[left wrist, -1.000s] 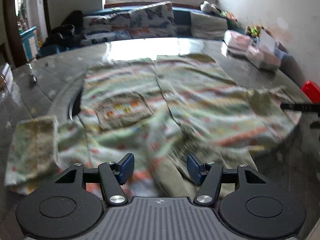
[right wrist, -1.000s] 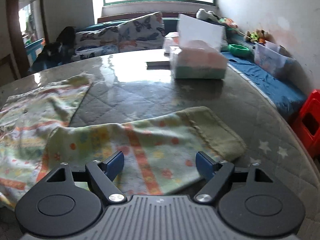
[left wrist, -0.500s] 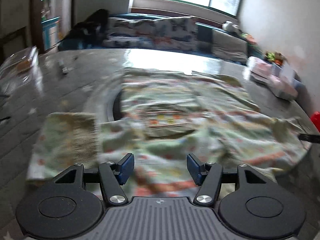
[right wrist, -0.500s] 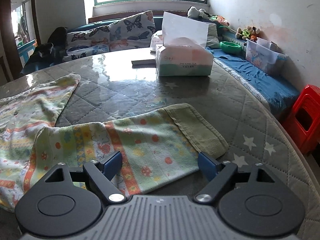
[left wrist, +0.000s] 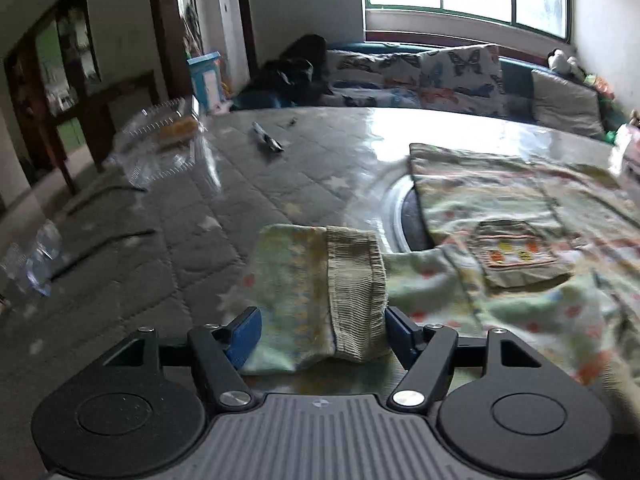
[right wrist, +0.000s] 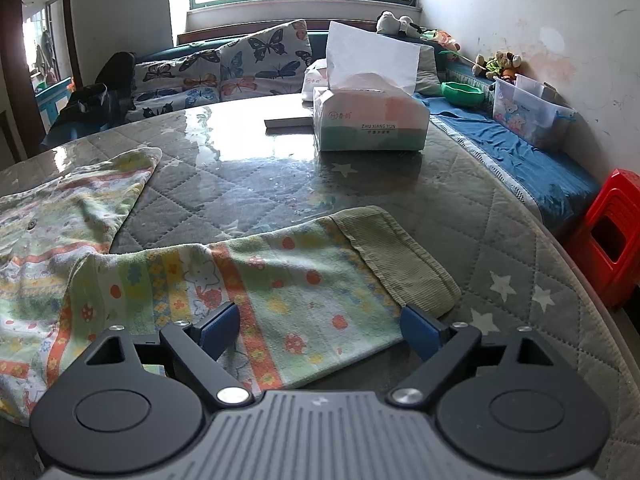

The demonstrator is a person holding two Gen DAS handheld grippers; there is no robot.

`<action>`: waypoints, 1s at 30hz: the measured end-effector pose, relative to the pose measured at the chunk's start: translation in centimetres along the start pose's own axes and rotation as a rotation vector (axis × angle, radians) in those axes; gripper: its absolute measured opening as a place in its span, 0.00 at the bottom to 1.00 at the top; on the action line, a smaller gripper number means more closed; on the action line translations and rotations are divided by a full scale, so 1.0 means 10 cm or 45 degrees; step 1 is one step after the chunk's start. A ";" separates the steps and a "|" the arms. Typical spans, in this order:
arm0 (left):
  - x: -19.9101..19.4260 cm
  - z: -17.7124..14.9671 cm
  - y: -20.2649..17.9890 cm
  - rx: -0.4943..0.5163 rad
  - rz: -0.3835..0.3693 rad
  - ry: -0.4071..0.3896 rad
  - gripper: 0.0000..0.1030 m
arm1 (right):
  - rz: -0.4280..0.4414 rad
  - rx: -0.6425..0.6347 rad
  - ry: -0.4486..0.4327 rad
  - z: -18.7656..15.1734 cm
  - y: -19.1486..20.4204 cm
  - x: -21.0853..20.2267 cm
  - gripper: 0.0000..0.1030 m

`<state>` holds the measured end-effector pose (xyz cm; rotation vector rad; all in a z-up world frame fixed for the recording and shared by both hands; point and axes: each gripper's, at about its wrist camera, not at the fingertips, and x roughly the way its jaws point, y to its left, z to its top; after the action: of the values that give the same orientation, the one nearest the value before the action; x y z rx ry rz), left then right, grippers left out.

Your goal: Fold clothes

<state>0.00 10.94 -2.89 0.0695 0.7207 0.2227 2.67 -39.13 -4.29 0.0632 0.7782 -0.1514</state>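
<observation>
Flat on table (right wrist: 460,184), shirt (left wrist: 500,280), sleeves (right wrist: 320,280) outstretched sideways, cuffs outermost

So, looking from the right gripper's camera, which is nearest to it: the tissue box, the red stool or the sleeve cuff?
1. Sleeve cuff, just ahead of the right gripper, slightly right.
2. Red stool, off the table's right edge.
3. Tissue box, far across the table.

Your striped, flower-print shirt (left wrist: 520,248) lies spread flat, pocket up, both ribbed-cuffed sleeves (right wrist: 304,280) stretched out across the quilted table.
</observation>
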 end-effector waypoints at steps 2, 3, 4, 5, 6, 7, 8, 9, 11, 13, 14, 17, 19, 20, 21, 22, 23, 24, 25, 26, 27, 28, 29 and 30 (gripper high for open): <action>-0.01 -0.01 -0.04 0.056 0.045 -0.023 0.67 | 0.001 0.000 0.000 0.00 0.00 0.00 0.88; 0.00 -0.01 -0.04 0.066 0.071 -0.029 0.67 | 0.001 0.001 0.000 0.00 0.00 0.00 0.88; 0.02 -0.01 -0.03 0.072 0.099 -0.034 0.67 | 0.001 0.001 -0.001 0.00 0.00 0.00 0.88; 0.03 -0.01 0.01 0.062 0.123 -0.032 0.67 | 0.002 0.001 -0.001 0.00 0.00 0.01 0.88; 0.05 0.00 0.06 0.049 0.145 -0.028 0.67 | 0.002 0.001 -0.001 0.00 0.00 0.01 0.88; 0.07 0.00 0.11 0.036 0.168 -0.024 0.68 | 0.002 0.001 -0.001 0.00 0.00 0.01 0.88; 0.09 0.01 0.15 0.022 0.190 -0.020 0.68 | 0.002 0.001 -0.001 0.00 0.00 0.01 0.88; 0.11 0.01 0.21 0.010 0.217 -0.019 0.68 | 0.003 0.000 -0.002 0.00 0.00 0.01 0.89; 0.14 0.01 0.34 -0.021 0.271 -0.016 0.69 | 0.003 0.000 -0.002 -0.01 0.01 0.01 0.89; 0.17 0.02 0.49 -0.066 0.321 -0.011 0.69 | 0.003 -0.001 -0.002 -0.01 0.01 0.01 0.89; 0.19 0.03 0.55 -0.085 0.345 -0.008 0.69 | 0.004 -0.001 -0.003 -0.01 0.01 0.01 0.90; 0.25 0.03 0.71 -0.116 0.423 0.008 0.69 | 0.003 -0.001 -0.003 -0.01 0.01 0.01 0.90; 0.28 0.03 0.80 -0.126 0.464 0.013 0.69 | 0.004 0.000 -0.003 -0.01 0.02 0.01 0.90; 0.29 0.03 0.84 -0.133 0.475 0.011 0.69 | 0.004 0.000 -0.004 -0.01 0.01 0.01 0.90; 0.30 0.03 0.88 -0.133 0.497 0.014 0.69 | 0.005 0.001 -0.004 -0.01 0.01 0.01 0.90; 0.31 0.04 0.90 -0.137 0.513 0.017 0.69 | 0.005 0.001 -0.004 -0.01 0.01 0.01 0.91; 0.32 0.05 0.93 -0.142 0.525 0.020 0.71 | 0.006 0.001 -0.004 -0.01 0.01 0.01 0.91; 0.34 0.05 0.95 -0.147 0.538 0.022 0.73 | 0.007 0.001 -0.004 -0.01 0.00 0.01 0.91; 0.35 0.06 0.97 -0.150 0.544 0.025 0.75 | 0.007 0.001 -0.004 -0.01 0.00 0.01 0.91; 0.35 0.06 0.98 -0.147 0.550 0.028 0.77 | 0.008 0.002 -0.004 -0.01 0.00 0.01 0.91; 0.36 0.07 0.98 -0.142 0.556 0.030 0.78 | 0.009 0.002 -0.004 -0.01 0.00 0.02 0.91; 0.36 0.07 0.97 -0.139 0.559 0.031 0.78 | 0.009 0.002 -0.004 -0.01 0.00 0.02 0.91; 0.36 0.07 0.98 -0.137 0.558 0.032 0.79 | 0.010 0.001 -0.004 -0.01 0.00 0.02 0.92; 0.37 0.07 0.99 -0.138 0.563 0.033 0.80 | 0.011 0.000 -0.005 -0.01 0.00 0.02 0.92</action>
<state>1.36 21.38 -3.40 0.1228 0.7117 0.6853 2.75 -39.17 -4.51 0.0662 0.7742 -0.1431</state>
